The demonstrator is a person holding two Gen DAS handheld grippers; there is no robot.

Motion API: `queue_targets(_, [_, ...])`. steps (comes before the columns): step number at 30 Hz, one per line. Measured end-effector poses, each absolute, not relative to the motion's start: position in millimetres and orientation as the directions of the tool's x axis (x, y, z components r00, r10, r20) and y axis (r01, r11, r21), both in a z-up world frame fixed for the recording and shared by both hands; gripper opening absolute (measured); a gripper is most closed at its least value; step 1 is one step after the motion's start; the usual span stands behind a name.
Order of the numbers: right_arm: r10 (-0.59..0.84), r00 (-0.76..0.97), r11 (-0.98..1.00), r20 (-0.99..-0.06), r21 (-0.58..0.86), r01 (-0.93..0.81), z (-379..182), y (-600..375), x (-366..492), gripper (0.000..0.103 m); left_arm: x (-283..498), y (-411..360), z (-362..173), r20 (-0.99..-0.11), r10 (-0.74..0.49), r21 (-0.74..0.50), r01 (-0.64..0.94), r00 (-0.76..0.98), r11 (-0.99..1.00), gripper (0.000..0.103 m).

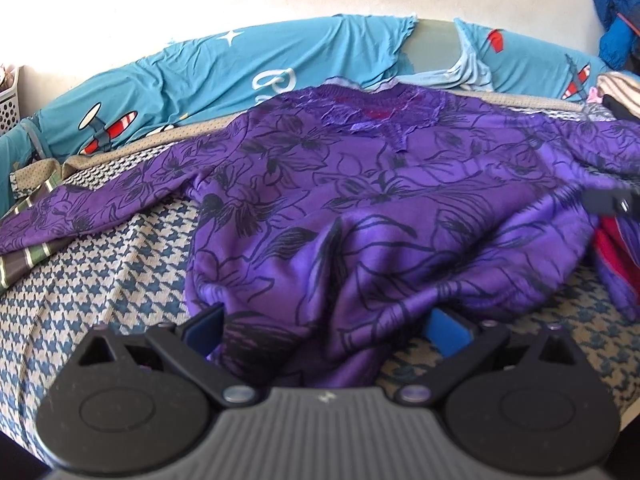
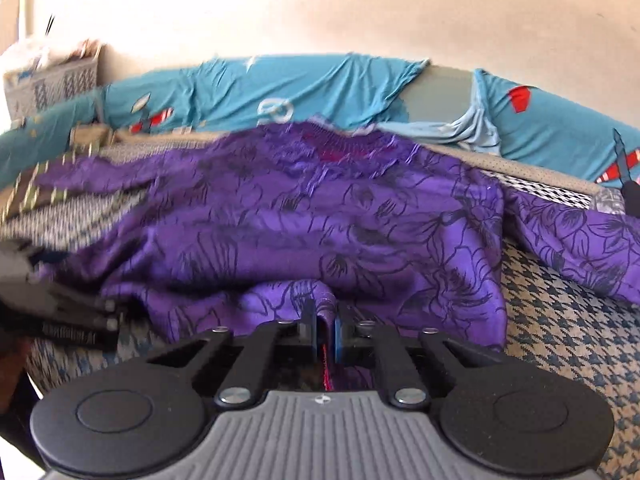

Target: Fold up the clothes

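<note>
One purple top (image 1: 360,200) lengthwise, collar far, left tongs (image 1: 326,332) agape astride hem, right tongs (image 2: 322,320) pinching hem.

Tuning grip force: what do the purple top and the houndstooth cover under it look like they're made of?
Purple top: thin, soft knit or jersey with a slight sheen, going by its loose folds; lace-like trim at the neckline. Fibre unclear.
Houndstooth cover: coarser, matte woven cloth, lying flat with a visible weave.
The right gripper is shut on the top's hem.
</note>
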State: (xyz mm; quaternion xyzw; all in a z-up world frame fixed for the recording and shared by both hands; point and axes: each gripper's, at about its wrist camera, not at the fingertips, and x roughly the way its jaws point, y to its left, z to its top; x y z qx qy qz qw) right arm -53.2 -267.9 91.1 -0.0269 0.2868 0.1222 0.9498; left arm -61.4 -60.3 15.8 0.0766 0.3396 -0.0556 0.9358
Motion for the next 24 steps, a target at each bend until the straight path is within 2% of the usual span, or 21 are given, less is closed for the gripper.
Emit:
queue_targets(4, [0.219,0.851,0.975,-0.477,0.133,-0.177,103.4,-283.6,-51.9,0.007,-75.4,-75.8,19.7,-0.609,-0.1,0.146,0.235,0.787,0.961,0.103])
queue_targets(11, [0.238,0.884,0.945,-0.402,0.307,-0.114,118.8,-302.8,-42.8,0.007,-79.7,-92.5,13.4,-0.623,-0.137,0.164,0.299,0.77,0.94,0.103])
queue_targets(14, [0.244,0.892,0.933,-0.381,0.344,-0.108,122.0,-307.1,-39.8,0.007,-79.6,-98.8,13.4,-0.616,-0.13,0.184,0.302,0.777,0.935,0.103])
queue_targets(19, [0.247,0.904,0.918,-0.348,0.382,-0.104,127.3,-310.8,-36.8,0.007,-79.8,-108.2,17.1,-0.614,-0.189,0.154,0.351,0.766,0.924,0.103])
queue_targets(24, [0.239,0.913,0.909,-0.33,0.406,-0.091,130.9,-315.0,-34.2,0.007,-85.6,-129.0,15.7,-0.605,-0.213,0.199,0.404,0.767,0.893,0.103])
